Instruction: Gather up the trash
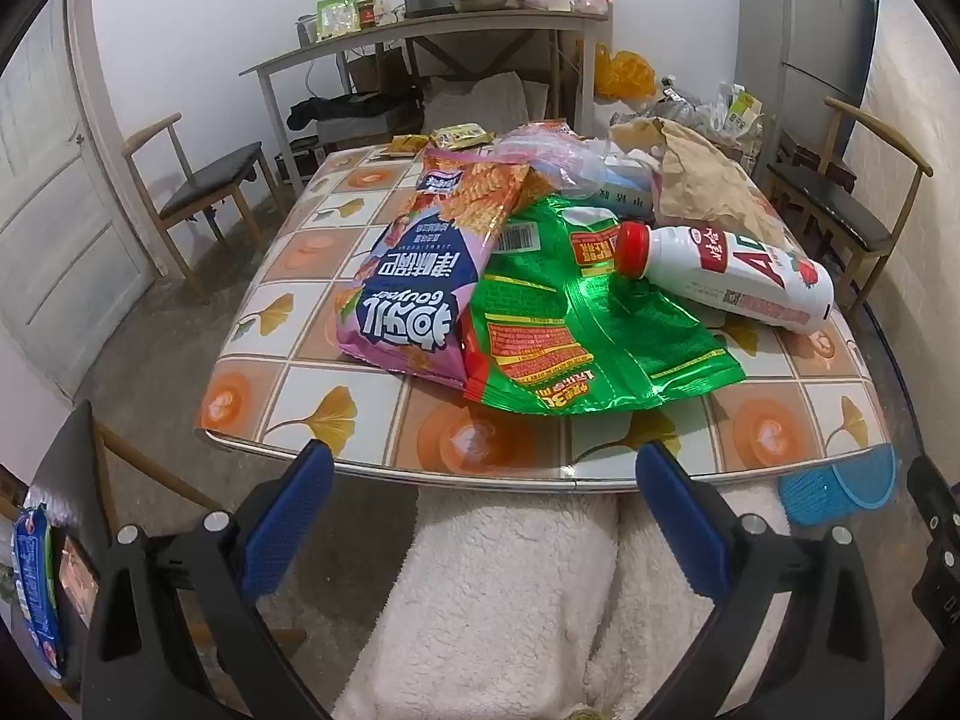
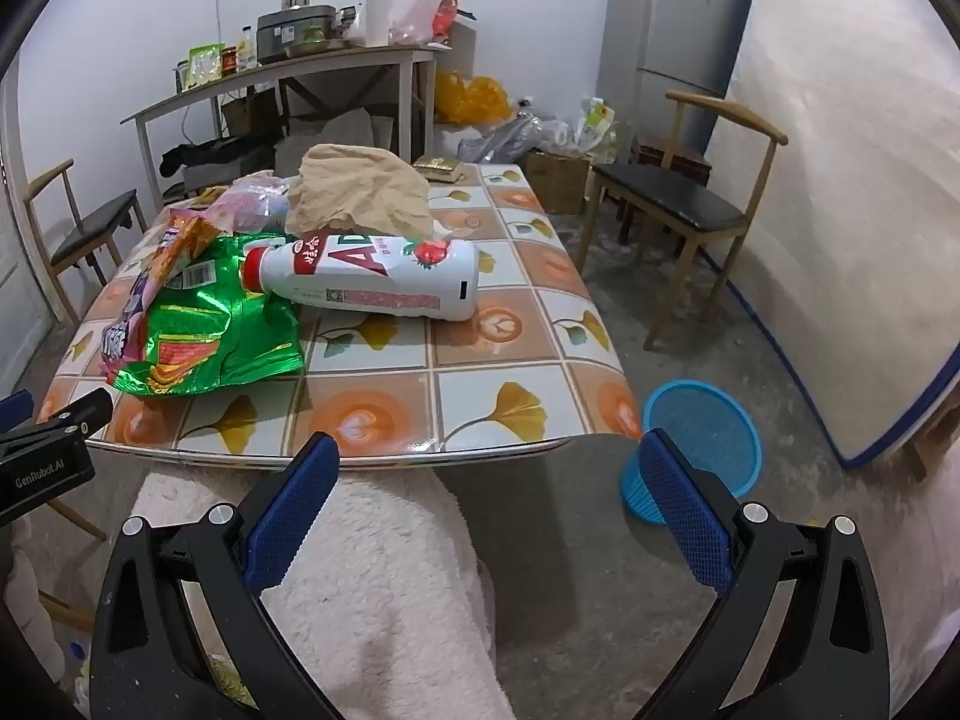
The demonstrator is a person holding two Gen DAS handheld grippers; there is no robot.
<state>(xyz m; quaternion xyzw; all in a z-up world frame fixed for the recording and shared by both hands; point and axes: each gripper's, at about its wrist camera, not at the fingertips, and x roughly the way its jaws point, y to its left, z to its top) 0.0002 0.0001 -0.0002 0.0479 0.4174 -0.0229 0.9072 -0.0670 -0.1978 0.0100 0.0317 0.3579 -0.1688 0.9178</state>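
Observation:
Trash lies on a tiled-pattern table (image 1: 384,438) (image 2: 384,384). A purple snack bag (image 1: 420,276) (image 2: 129,324) overlaps a green foil bag (image 1: 588,324) (image 2: 204,330). A white bottle with a red cap (image 1: 738,276) (image 2: 372,279) lies on its side, neck on the green bag. Behind it sit a crumpled brown paper bag (image 1: 702,180) (image 2: 360,192) and a pink plastic wrapper (image 1: 540,150) (image 2: 252,204). A blue basket (image 1: 840,489) (image 2: 702,444) stands on the floor at the table's right corner. My left gripper (image 1: 483,480) and right gripper (image 2: 489,471) hang open before the table's near edge, nothing between their fingers.
A person's legs in fluffy white cloth (image 1: 498,594) (image 2: 372,588) lie under both grippers. Wooden chairs (image 1: 198,192) (image 2: 690,210) flank the table. A cluttered shelf table (image 1: 432,30), a fridge (image 2: 672,36) and a leaning mattress (image 2: 852,210) stand behind and right.

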